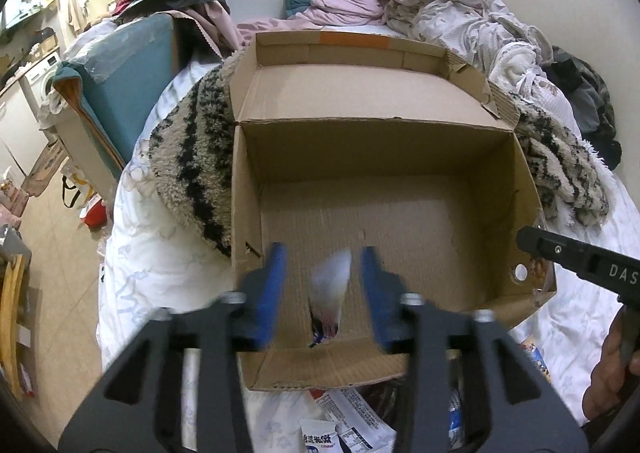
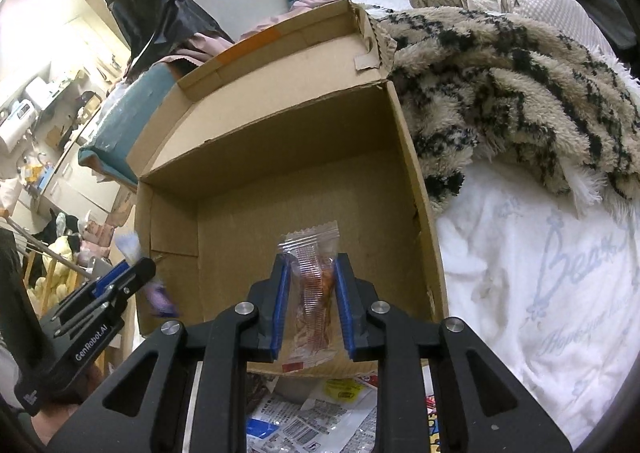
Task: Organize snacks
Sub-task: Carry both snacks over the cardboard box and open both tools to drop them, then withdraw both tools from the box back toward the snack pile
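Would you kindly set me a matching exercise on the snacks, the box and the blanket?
Things:
1. clear packet
2. white packet
3. cardboard box
4. fuzzy blanket

States:
A. lies beside the box
B. clamped in the right hand-held gripper
C. loose between the left hand-held gripper's open pads
D. open-topped, floor bare

Pairs: 1-B, 2-C, 3-D, 4-A

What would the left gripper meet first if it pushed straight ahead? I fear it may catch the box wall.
Probably the blurred white packet between the left gripper's open jaws, then the cardboard box floor. No wall crosses its line, though depth is uncertain.
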`<control>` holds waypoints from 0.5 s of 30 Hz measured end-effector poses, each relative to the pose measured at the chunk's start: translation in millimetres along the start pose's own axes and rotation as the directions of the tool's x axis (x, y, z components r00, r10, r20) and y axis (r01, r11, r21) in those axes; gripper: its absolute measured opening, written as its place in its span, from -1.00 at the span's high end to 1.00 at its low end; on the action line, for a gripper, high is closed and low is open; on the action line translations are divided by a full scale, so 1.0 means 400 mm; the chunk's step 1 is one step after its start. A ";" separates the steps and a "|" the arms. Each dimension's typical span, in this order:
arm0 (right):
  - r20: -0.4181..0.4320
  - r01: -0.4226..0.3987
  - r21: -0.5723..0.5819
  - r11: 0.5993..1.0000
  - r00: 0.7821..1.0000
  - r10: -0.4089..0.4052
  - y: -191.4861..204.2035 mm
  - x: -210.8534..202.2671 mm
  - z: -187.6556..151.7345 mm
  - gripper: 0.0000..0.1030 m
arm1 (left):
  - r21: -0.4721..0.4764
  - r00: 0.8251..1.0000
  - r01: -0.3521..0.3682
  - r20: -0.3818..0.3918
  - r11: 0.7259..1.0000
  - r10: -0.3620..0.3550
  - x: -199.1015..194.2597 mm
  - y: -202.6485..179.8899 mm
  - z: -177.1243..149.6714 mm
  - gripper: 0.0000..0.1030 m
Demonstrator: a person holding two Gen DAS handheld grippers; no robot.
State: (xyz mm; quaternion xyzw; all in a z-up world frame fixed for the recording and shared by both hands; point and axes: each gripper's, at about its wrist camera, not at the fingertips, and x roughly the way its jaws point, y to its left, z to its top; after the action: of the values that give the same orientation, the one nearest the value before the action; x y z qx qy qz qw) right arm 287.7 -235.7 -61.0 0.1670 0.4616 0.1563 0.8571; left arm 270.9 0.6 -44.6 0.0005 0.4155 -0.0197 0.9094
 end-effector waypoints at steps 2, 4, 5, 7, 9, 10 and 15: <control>0.000 0.005 -0.016 1.000 1.000 -0.005 0.005 0.002 0.000 0.51 | -0.005 1.000 0.002 0.008 1.000 -0.002 -0.006 0.002 0.000 -0.19; -0.002 -0.002 -0.016 1.000 1.000 0.002 0.006 0.002 0.000 0.51 | -0.013 1.000 0.016 0.012 1.000 -0.016 -0.013 0.004 0.002 -0.44; -0.002 -0.008 -0.013 1.000 1.000 0.007 0.007 0.001 0.000 0.51 | -0.020 1.000 0.021 0.021 1.000 -0.021 -0.020 0.006 0.002 -0.53; 0.004 -0.013 -0.015 1.000 1.000 0.013 0.008 -0.003 0.000 0.49 | -0.022 0.999 0.025 0.040 0.999 -0.024 -0.032 0.007 0.003 -0.58; 0.009 -0.011 -0.026 1.000 1.000 0.011 0.013 -0.006 0.001 0.45 | -0.017 0.998 0.020 0.057 1.000 -0.019 -0.041 0.005 0.003 -0.60; 0.010 -0.013 -0.029 1.000 1.000 0.013 0.013 -0.006 0.002 0.42 | -0.012 0.998 0.018 0.063 1.000 -0.017 -0.045 0.003 0.003 -0.61; 0.041 -0.016 -0.037 0.999 0.999 0.017 0.021 -0.021 0.003 -0.20 | -0.021 0.997 0.027 0.071 0.999 -0.026 -0.057 0.004 0.008 -0.61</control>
State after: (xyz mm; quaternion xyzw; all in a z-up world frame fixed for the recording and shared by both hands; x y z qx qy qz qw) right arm 283.5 -231.9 -50.5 0.1582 0.4395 0.1684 0.8680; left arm 258.5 3.1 -25.5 -0.0159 0.3832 -0.0272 0.9231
